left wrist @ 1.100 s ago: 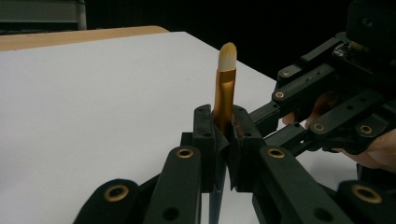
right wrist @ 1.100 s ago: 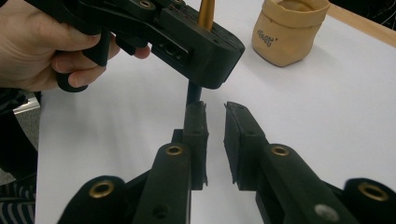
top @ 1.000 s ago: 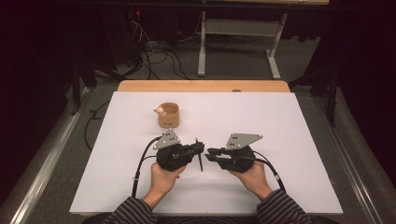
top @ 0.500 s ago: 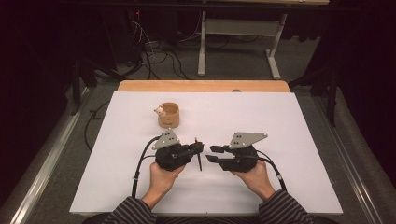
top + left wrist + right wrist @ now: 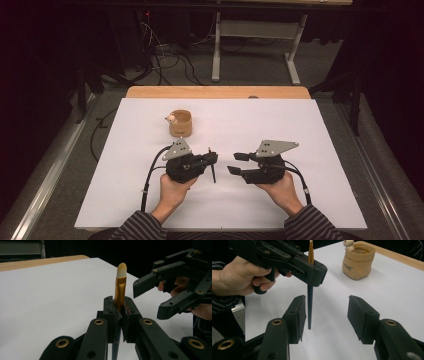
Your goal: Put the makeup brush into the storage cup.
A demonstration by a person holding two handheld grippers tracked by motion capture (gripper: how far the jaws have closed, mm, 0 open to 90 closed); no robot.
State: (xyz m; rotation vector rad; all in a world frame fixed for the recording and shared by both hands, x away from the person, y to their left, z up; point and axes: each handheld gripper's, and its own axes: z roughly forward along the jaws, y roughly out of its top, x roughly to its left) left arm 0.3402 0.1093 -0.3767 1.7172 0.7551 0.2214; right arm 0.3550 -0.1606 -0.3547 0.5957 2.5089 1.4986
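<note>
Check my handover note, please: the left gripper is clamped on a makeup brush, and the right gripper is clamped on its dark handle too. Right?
Not quite. The right gripper has just been opening; in the right gripper view its jaws stand apart, clear of the brush. The left gripper alone clamps it.

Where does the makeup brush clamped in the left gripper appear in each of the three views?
High view: makeup brush, centre, at the left gripper tip.
Left gripper view: centre, gold ferrule and pale bristles upright between shut jaws.
Right gripper view: upper left of centre, dark handle hanging down.
Shared landmark: white table.
</note>
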